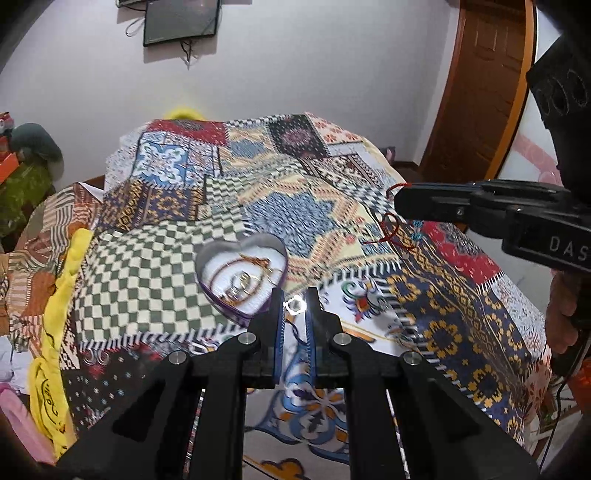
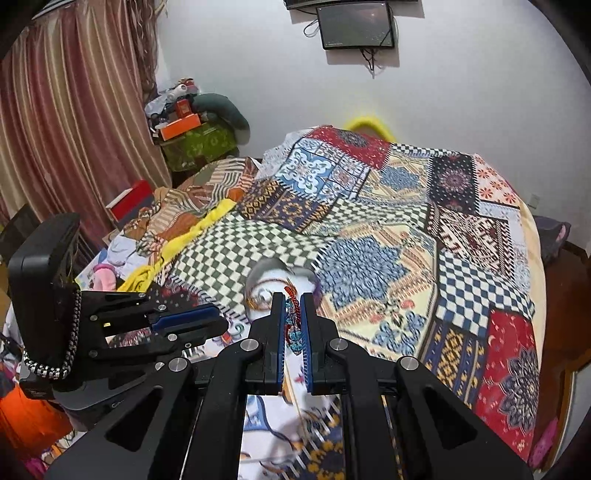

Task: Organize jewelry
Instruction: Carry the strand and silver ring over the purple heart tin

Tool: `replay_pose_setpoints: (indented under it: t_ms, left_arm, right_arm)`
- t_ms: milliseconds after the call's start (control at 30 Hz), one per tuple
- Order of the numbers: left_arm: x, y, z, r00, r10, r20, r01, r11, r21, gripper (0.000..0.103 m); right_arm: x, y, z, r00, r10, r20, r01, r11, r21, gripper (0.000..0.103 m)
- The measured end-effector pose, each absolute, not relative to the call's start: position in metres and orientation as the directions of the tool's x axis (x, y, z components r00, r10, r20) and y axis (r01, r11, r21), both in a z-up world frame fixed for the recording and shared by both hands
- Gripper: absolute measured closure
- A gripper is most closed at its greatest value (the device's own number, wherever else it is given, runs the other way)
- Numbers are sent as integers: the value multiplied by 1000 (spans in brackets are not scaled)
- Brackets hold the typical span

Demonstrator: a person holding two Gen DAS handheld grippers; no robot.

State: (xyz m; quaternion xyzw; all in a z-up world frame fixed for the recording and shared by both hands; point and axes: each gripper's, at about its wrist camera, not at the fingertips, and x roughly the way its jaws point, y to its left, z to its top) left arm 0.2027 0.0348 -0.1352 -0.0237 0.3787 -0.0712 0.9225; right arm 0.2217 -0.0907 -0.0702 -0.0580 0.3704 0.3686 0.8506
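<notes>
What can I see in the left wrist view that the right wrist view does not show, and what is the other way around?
Only the left wrist view shows the silver ring pinched at the tips of the left gripper, the brown door, and the bangles and rings inside the heart box.

Only the right wrist view shows the curtain and the blue beads of the red bracelet held in the right gripper.

Both show the heart box, the patchwork bedspread, the wall screen and each other's gripper.

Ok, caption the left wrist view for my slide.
Left tool pinching a silver ring beside the heart-shaped jewelry box on a patchwork bedspread.
</notes>
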Motion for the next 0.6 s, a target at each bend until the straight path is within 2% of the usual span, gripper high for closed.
replay_pose_setpoints:
  t_ms: [333,600]
  left_arm:
    - [221,58,-133,733,-110,-672,73,994,-84,94]
    - [251,77,-150,709,-133,-692,50,989,-139,94]
  right_arm:
    - [243,-64,-78,427,597,-679,-677,709,197,96]
    - [260,-38,-95,385,587,-712,-688,697,203,96]
